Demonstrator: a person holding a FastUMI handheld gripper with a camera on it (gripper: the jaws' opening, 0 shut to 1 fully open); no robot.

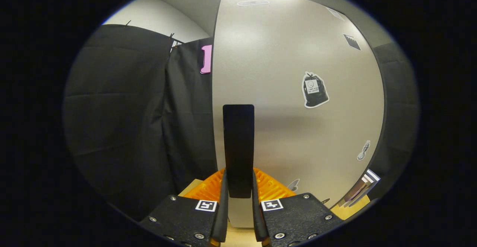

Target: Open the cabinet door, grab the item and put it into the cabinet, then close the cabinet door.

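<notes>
A pale cabinet door (298, 53) with several stickers stands right in front of me. Its tall black handle (238, 142) runs upright near the door's left edge. My gripper (238, 176) is shut on the lower part of this handle, one finger pressing on each side. The door's left edge (213, 109) stands against the dark cloth behind it. I cannot tell how far the door is swung. The inside of the cabinet is hidden.
Black cloth wall (123, 109) hangs to the left of the door and more of it (398, 109) to the right. A light wooden surface (238, 237) lies under the fingers. Some flat, book-like things (359, 191) lean beyond the door's lower right corner.
</notes>
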